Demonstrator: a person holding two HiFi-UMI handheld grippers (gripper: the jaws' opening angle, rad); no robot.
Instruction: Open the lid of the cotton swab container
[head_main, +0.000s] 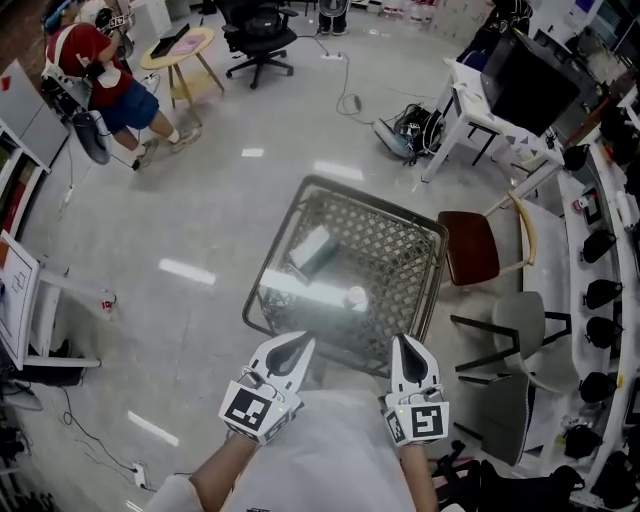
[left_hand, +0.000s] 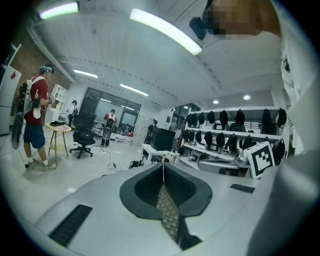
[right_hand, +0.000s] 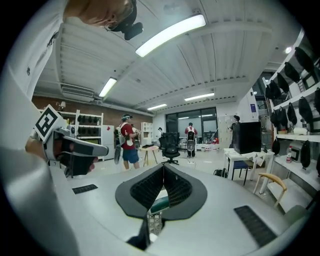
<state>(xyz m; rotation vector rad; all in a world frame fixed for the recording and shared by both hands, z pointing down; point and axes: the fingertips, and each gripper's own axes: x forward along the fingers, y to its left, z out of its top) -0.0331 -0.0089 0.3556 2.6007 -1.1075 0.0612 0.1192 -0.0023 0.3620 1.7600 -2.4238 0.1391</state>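
In the head view a small round pale container (head_main: 355, 297) stands on the glass top of a wire-mesh table (head_main: 400, 235); whether it has a lid I cannot tell. Farther back lies a white and dark-green box (head_main: 315, 253). My left gripper (head_main: 298, 344) and right gripper (head_main: 405, 344) hover side by side at the table's near edge, both shut and empty, short of the container. In the left gripper view the jaws (left_hand: 163, 167) meet tip to tip. The right gripper view shows shut jaws (right_hand: 163, 167) with the dark-green box (right_hand: 160, 204) and mesh below the gap.
A brown-seated chair (head_main: 472, 246) and a grey chair (head_main: 520, 335) stand right of the table, with a white desk (head_main: 470, 105) behind. At the far left a person in a red shirt (head_main: 85, 60) stands by a round stool (head_main: 180, 50). Cables lie on the floor (head_main: 348, 100).
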